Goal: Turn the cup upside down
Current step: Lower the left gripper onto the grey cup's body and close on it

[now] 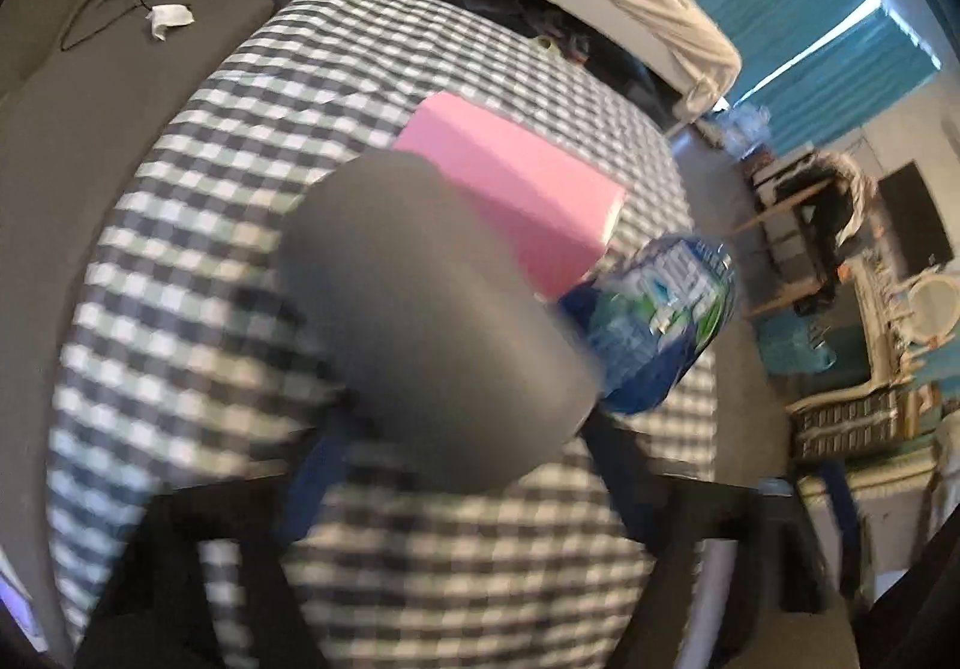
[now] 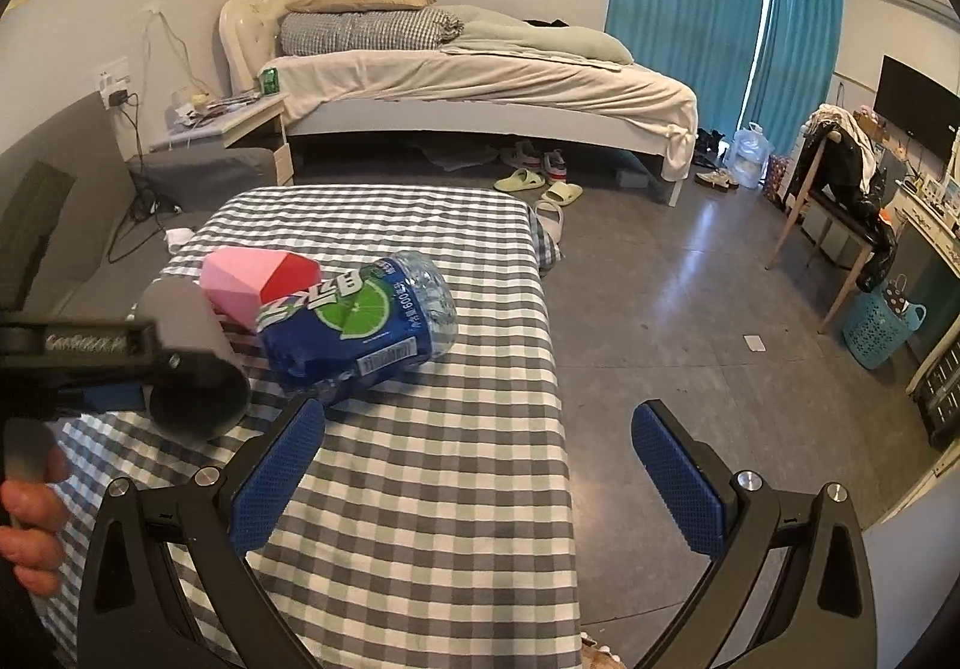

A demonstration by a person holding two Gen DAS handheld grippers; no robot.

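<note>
The grey cup (image 1: 420, 309) fills the middle of the blurred left wrist view, held tilted between the blue pads of my left gripper (image 1: 456, 465), above the checked table (image 1: 180, 225). In the right wrist view the cup (image 2: 192, 357) lies on its side in the air with its open mouth turned toward the camera, clamped in my left gripper (image 2: 144, 369). My right gripper (image 2: 480, 465) is open and empty over the table's right edge, to the right of the cup.
A blue-labelled plastic bottle (image 2: 360, 327) lies on its side on the checked cloth (image 2: 420, 489) just past the cup. A pink and red box (image 2: 252, 279) sits behind it. The floor (image 2: 690, 309) drops off to the right; a bed (image 2: 480, 81) stands beyond.
</note>
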